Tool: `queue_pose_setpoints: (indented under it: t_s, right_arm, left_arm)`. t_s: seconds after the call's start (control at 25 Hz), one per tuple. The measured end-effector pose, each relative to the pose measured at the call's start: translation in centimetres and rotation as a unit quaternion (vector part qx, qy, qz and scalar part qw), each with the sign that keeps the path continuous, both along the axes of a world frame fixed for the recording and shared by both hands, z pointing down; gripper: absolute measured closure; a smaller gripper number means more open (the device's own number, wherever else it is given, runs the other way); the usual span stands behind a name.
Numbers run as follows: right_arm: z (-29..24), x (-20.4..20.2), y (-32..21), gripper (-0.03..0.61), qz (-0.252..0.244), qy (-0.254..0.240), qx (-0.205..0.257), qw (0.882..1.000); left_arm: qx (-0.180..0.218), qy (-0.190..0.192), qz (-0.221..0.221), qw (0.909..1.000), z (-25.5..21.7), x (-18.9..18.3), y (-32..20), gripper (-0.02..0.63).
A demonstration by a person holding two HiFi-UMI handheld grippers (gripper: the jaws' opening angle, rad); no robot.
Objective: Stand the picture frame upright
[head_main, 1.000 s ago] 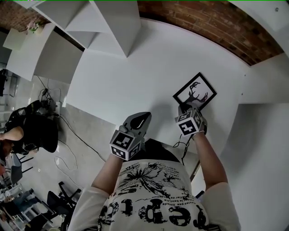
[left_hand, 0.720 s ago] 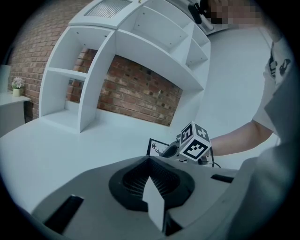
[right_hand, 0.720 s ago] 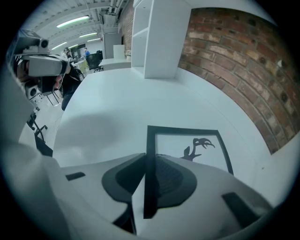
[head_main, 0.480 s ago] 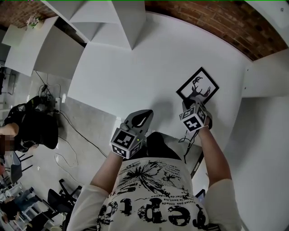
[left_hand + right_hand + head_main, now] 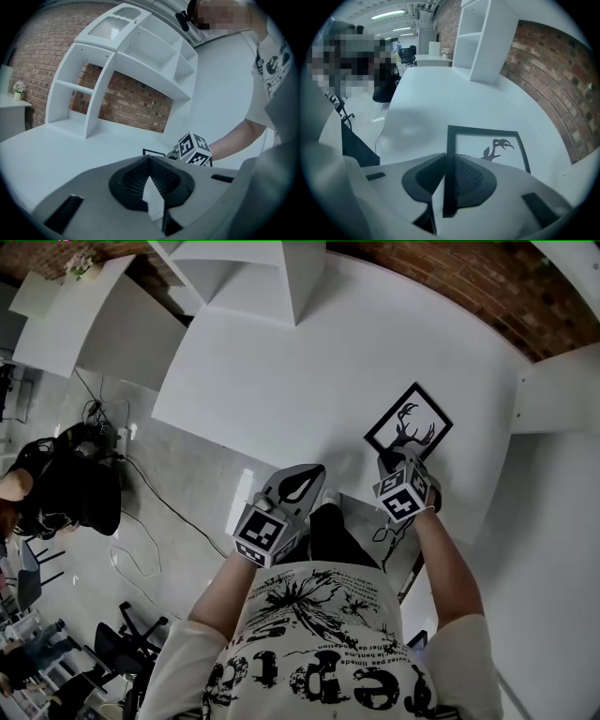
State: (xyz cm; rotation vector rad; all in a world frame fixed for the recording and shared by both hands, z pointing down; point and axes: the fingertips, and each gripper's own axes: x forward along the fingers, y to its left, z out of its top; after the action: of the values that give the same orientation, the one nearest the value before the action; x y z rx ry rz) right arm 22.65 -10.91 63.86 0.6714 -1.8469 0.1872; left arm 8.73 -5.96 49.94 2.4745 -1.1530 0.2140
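Moved: both grippers drifted right in head view, frame went along | right gripper (image 5: 397,468): pinching thin black edge of picture frame (image 5: 409,427), which is rectangular, white mat, antlered-deer silhouette, low on smooth white desk (image 5: 281,381) | left gripper (image 5: 302,482): jaws pressed together, empty, at desk's near edge | around: white shelf unit (image 5: 248,268), brick wall (image 5: 450,282) behind

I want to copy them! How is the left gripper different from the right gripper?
The left gripper is shut on nothing; the right gripper pinches the picture frame's black edge. The left gripper points nearly level toward the shelves; the right gripper tips down at the table. Both are gray.
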Motion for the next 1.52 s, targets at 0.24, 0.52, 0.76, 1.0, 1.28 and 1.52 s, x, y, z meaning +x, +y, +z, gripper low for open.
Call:
queue_pose_setpoints:
  t_s: [0.24,0.52,0.76,1.0,1.28,1.52]
  right_arm:
    - [-0.3,-3.0,4.0,0.505,-0.016,0.000,-0.002,1.000]
    - [-0.2,-5.7,7.5,0.505,-0.017,-0.009,-0.007,1.000]
    - [0.0,-7.2,9.9,0.505,-0.033,-0.012,-0.008,0.999]
    - [-0.1,-8.5,12.5,0.505,-0.053,-0.010,-0.008,0.999]
    - [-0.3,-9.1,15.1,0.505,-0.082,-0.007,-0.011,0.997]
    - [0.0,-9.6,17.9,0.505,-0.112,0.001,-0.008,0.994]
  left_arm:
    - [0.001,0.005,-0.014,0.9999,-0.4,-3.2,3.0,0.601]
    - [-0.015,0.008,-0.014,0.9998,0.4,-5.2,6.7,0.601]
    - [-0.025,0.013,-0.010,0.9996,1.1,-5.5,8.9,0.601]
    - [-0.048,0.028,0.000,0.9985,2.2,-5.5,10.7,0.601]
    - [-0.082,0.051,-0.001,0.9954,4.4,-5.0,11.2,0.601]
    - [-0.143,0.060,-0.014,0.9879,8.2,-5.1,11.2,0.601]
